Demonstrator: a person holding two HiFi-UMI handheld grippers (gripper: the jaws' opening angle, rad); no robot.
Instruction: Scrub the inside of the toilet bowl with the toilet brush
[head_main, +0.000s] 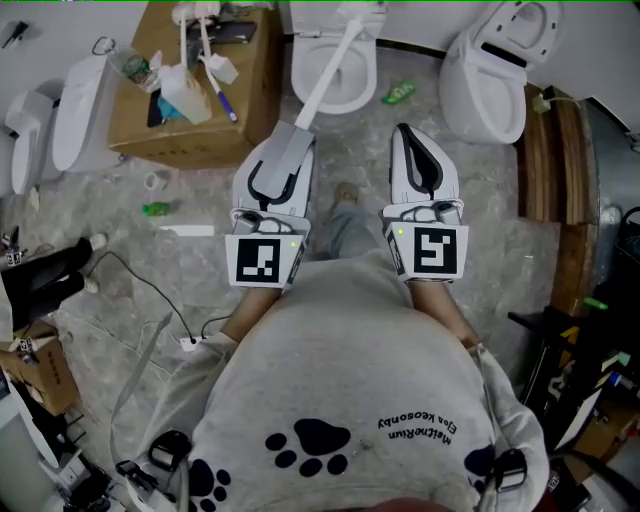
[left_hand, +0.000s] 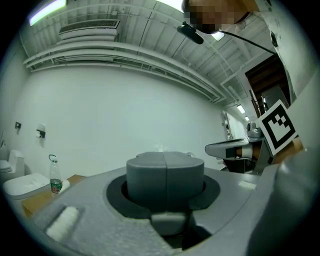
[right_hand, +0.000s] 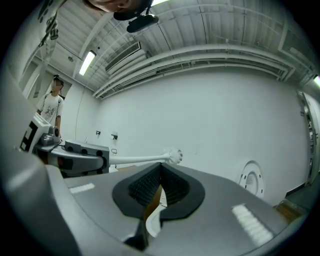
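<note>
Left tongs (head_main: 291, 133): clamped on the near end of the toilet brush (head_main: 327, 72). The right gripper view shows the white handle running out of them to the bristle head.
Right tongs (head_main: 405, 133): jaws together with nothing between them, idle at centre right of the head view.
Toilet brush: its handle slants from the frame's centre to the upper middle, across the toilet bowl (head_main: 300, 62). I can't tell whether the head is inside the bowl or hanging above it.
Toilet bowl: upper middle of the head view, just ahead of both tongs. A second toilet (head_main: 497, 75) sits upper right.
Step in hand: probably bringing the brush to the bowl, with scrubbing apparently not begun.
Risk, grip: the long handle is held only at its tail, so pressing the bristles on the porcelain could lever it round or slide it between the pads.
Risk, angle: the tongs point level, so the head may skate over the rim instead of dipping inside unless it is tipped down.
Risk, surroundings: a wide sweep could knock the cardboard box (head_main: 200, 125) at upper left, and the cable (head_main: 150, 288) on the floor at lower left could catch a foot.
</note>
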